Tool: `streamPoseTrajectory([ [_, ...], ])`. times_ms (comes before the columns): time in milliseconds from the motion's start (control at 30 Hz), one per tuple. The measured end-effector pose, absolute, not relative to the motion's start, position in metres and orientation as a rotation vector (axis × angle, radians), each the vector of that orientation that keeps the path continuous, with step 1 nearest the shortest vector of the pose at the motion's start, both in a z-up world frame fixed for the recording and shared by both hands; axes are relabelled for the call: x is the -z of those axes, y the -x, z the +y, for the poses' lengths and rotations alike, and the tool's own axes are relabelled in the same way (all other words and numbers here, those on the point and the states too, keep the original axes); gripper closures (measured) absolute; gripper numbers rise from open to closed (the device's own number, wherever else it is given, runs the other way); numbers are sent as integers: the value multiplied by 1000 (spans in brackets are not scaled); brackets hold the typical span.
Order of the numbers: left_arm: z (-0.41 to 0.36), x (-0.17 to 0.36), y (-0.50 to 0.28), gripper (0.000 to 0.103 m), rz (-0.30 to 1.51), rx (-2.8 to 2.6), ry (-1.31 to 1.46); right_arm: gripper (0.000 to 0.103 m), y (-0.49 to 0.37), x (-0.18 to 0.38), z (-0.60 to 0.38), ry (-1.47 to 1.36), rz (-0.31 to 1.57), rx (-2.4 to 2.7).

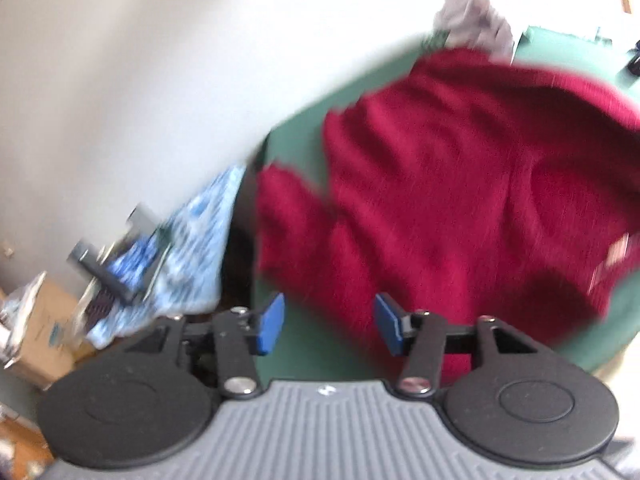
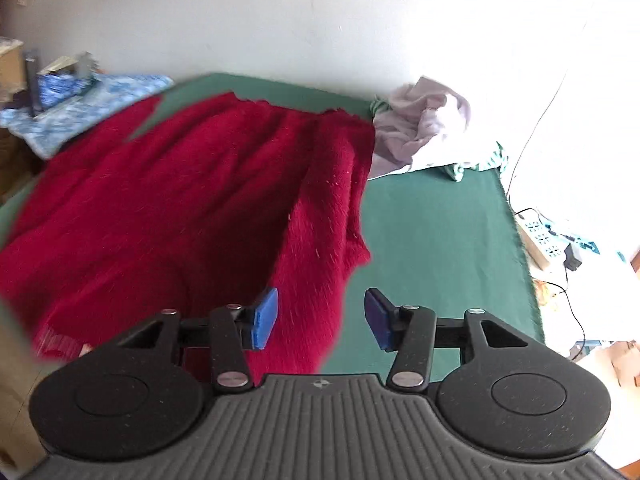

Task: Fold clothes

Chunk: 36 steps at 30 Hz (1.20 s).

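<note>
**Ana:** Left wrist view first: the left gripper (image 1: 330,324) has its jaws apart, the blue pads (image 1: 272,322) gripping nothing. Only green table (image 1: 292,152) shows in the gap, and the red sweater's (image 1: 460,184) near edge lies just beyond and right of the fingertips.

**Ben:** Where is there room?

**Ana:** At lower centre, a bare strip of table runs between the pads. At centre left the table edge drops off beside a blue-and-white patterned cloth (image 1: 200,248) and a cardboard box (image 1: 44,332) at lower left. The sweater fills the centre and right of the frame.

**Ben:** And the right wrist view?

**Ana:** The right gripper (image 2: 322,318) is also spread, pads pressing on nothing. Its left pad sits over the sweater's (image 2: 180,208) lower corner, the right one over bare table (image 2: 432,232). The free table is at centre right, up to the table's right edge, where a power strip (image 2: 540,240) and cables lie beyond.

**Ben:** Anything hard to read?

**Ana:** The left view is badly smeared, so the sweater's folds and edges are vague. A pale lilac garment (image 2: 424,120) is heaped at the far edge, upper right, touching the sweater; a green-and-white patterned piece (image 2: 480,164) pokes out beneath it. The sweater's left part is cut off by the frame, and whether either gripper touches the cloth I cannot tell.
</note>
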<state>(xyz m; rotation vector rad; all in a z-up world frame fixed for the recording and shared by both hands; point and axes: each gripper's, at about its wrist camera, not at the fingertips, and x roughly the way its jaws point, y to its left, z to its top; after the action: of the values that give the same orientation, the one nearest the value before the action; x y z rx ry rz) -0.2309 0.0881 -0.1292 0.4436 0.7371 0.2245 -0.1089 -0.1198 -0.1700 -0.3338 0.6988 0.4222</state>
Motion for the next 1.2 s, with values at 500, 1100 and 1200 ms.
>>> streamPoseTrajectory([
  [500, 82, 194, 194, 36, 799, 9, -493, 94, 111, 150, -260, -16, 771, 238],
  [1100, -34, 165, 124, 24, 733, 121, -417, 56, -6, 196, -175, 660, 666, -96],
  [1200, -48, 169, 113, 23, 751, 78, -418, 88, -47, 195, -210, 412, 806, -174],
])
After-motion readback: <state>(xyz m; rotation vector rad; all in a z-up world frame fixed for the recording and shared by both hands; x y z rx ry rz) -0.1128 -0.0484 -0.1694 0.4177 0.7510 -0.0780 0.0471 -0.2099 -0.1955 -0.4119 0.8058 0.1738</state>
